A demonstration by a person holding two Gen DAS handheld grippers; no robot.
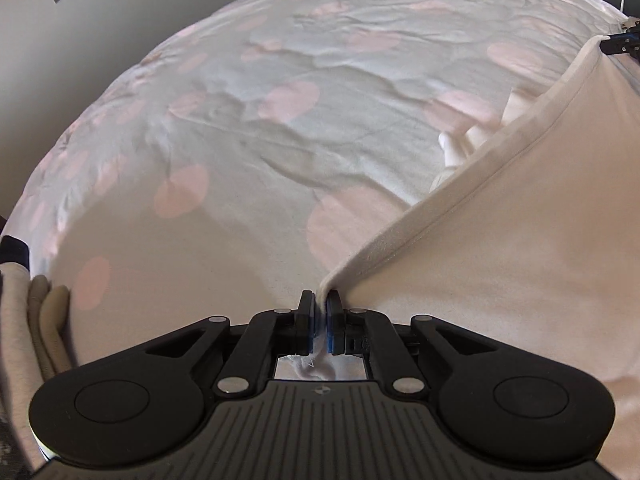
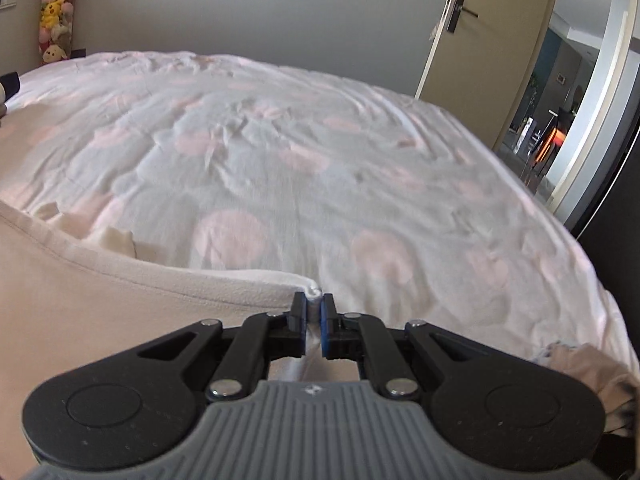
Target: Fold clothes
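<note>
No containers in sight, just a bed w/ cloth on it.

My left gripper [image 1: 321, 300] is clenched on a corner of the cream garment [image 1: 500, 248]; the pads are nearly touching, w/ a thin pinch of fabric between them. From there the hemmed edge runs up & to the right, taut, to my right gripper [image 1: 624, 42], small at the far right of that view. The garment hangs as a sheet right of my left gripper, lifted off the bedsheet [image 1: 280, 140].

My right gripper [image 2: 315, 304] is also clamped on a garment corner [image 2: 120, 292], fingers close w/ a white fold bunched between the blue pads [image 2: 327, 320]. The hem sweeps off to the left from it. Both grippers point fwd over the bed, roughly level.

Near my left gripper's left side: folded beige clothes [image 1: 36, 320] at the bed edge. Beyond both: the dotted pink-&-white bedsheet, wrinkled. Further out, right of my right gripper, an open door [image 2: 480, 40]; far left, a hanging column of plush toys [image 2: 56, 12].
</note>
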